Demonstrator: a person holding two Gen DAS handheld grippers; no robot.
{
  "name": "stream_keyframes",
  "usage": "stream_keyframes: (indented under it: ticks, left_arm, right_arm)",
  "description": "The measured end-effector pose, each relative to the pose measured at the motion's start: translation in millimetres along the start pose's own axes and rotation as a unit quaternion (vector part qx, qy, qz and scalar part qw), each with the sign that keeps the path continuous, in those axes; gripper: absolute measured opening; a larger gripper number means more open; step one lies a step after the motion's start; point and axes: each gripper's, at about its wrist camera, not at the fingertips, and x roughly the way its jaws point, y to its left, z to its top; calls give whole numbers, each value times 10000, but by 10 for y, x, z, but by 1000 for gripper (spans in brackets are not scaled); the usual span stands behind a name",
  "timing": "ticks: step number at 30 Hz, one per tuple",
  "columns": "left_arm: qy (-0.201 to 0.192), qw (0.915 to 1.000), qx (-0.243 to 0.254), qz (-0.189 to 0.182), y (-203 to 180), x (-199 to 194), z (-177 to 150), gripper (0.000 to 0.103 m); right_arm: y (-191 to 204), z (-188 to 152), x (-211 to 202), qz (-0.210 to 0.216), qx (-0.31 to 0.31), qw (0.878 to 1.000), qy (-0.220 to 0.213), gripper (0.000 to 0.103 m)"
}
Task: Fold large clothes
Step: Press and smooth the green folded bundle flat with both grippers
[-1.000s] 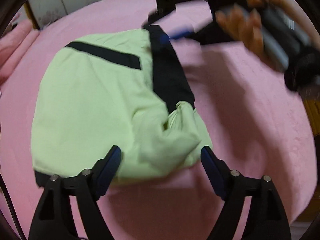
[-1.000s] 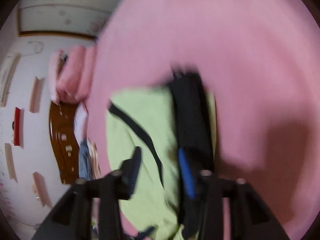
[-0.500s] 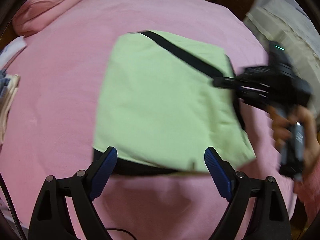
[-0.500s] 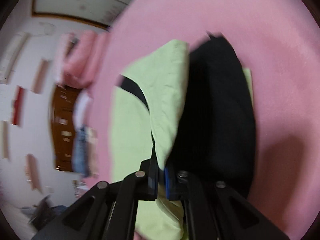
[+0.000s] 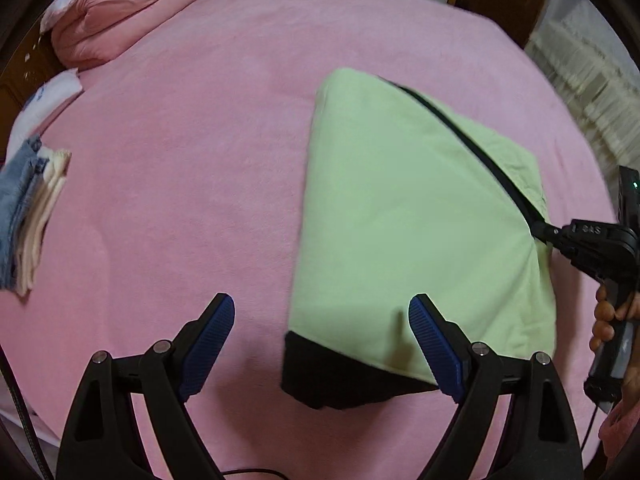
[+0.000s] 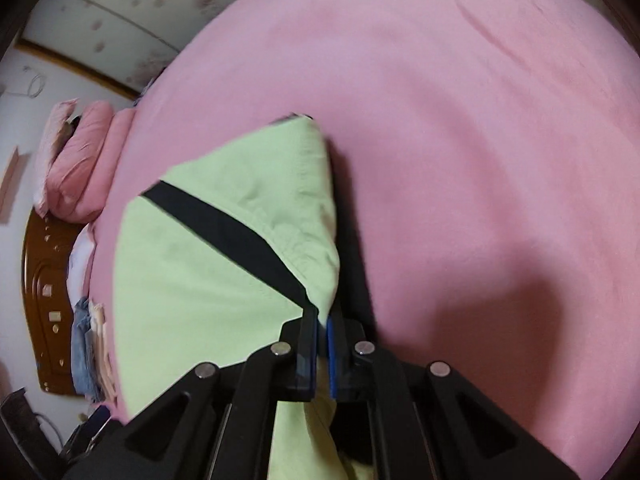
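Observation:
A light green garment with black stripes (image 5: 404, 216) lies folded into a rough square on the pink bed cover (image 5: 192, 168). My left gripper (image 5: 322, 346) hangs open above its near left corner, where a black hem shows, with nothing between the blue pads. My right gripper (image 6: 323, 320) is shut on the garment's edge (image 6: 320, 292), where the black stripe meets the green cloth. In the left wrist view the right gripper (image 5: 542, 230) grips the right edge of the garment, held by a hand (image 5: 610, 320).
A rolled pink quilt (image 5: 116, 32) lies at the head of the bed. A stack of folded clothes, jeans among them (image 5: 28, 216), sits at the left edge. A wooden headboard (image 6: 48, 296) and a curtain (image 5: 588, 92) border the bed.
The right gripper closed on the garment's edge and drew the black part over, leaving a neater green square. My left gripper swung to the left, off the bunched sleeve, and stayed open.

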Motion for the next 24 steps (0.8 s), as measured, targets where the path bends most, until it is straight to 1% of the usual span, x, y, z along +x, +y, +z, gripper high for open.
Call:
stream_keyframes:
  ticks: [1, 3, 4, 5, 6, 7, 9, 11, 13, 14, 15, 16, 17, 18, 19, 20, 22, 24]
  left_arm:
    - [-9, 10000, 29, 34, 8, 8, 7, 88]
    - [-87, 9998, 95, 118, 10, 12, 13, 88]
    - [-129, 9997, 121, 174, -8, 4, 12, 88]
    - [-180, 9995, 170, 208, -8, 2, 23, 88]
    - [-197, 9994, 220, 188, -50, 21, 39, 88]
    - [-213, 9993, 302, 114, -74, 5, 38, 88]
    - [-164, 9991, 385, -11, -75, 25, 97, 88]
    - [-132, 9993, 352, -22, -48, 15, 141, 88]
    - [-156, 9989, 418, -110, -49, 0, 156, 88]
    - [-143, 9986, 467, -195, -71, -3, 161, 88]
    - [-116, 9983, 502, -270, -84, -8, 154, 88]
    - [-68, 9980, 524, -340, -129, -2, 150, 88]
    - [23, 9979, 491, -430, -142, 64, 127, 86]
    - [115, 9977, 465, -485, -146, 113, 117, 82]
    - [366, 9969, 414, -555, -140, 236, 75, 61]
    - [487, 9971, 394, -435, -130, 316, 41, 53]
    - [523, 9976, 462, -19, -93, 441, -64, 47]
    - [577, 9974, 419, 72, -27, 520, -114, 47]
  right_arm:
    - [24, -11, 47, -46, -25, 10000, -27, 4]
    - [174, -58, 50, -358, -395, 9981, -292, 6]
    - [276, -91, 28, -516, -576, 9962, -409, 12]
    - [386, -131, -10, -840, -788, 9916, -583, 20]
    - [471, -176, -60, -1104, -988, 9859, -778, 23]
    - [530, -213, -116, -1217, -1131, 9818, -917, 26]
    - [693, -321, -249, -1308, -1456, 9734, -1191, 26]
    - [759, -414, -375, -1104, -1596, 9719, -1329, 26]
    - [792, -532, -472, -594, -1547, 9768, -1357, 26]
    - [646, -574, -555, -342, -1494, 9793, -1322, 26]
    - [652, -646, -536, -6, -1393, 9828, -1208, 26]
    - [681, -716, -470, 244, -1312, 9859, -1012, 26]
    - [691, -777, -409, 389, -1258, 9877, -845, 26]
    - [692, -842, -344, 492, -1214, 9888, -716, 25]
    - [691, -928, -252, 588, -1159, 9900, -555, 18]
    - [694, -988, -193, 623, -1127, 9906, -466, 10]
    - [709, -1099, -65, 680, -1114, 9912, -242, 8]
    - [763, -1184, 10, 795, -1214, 9894, -61, 8]
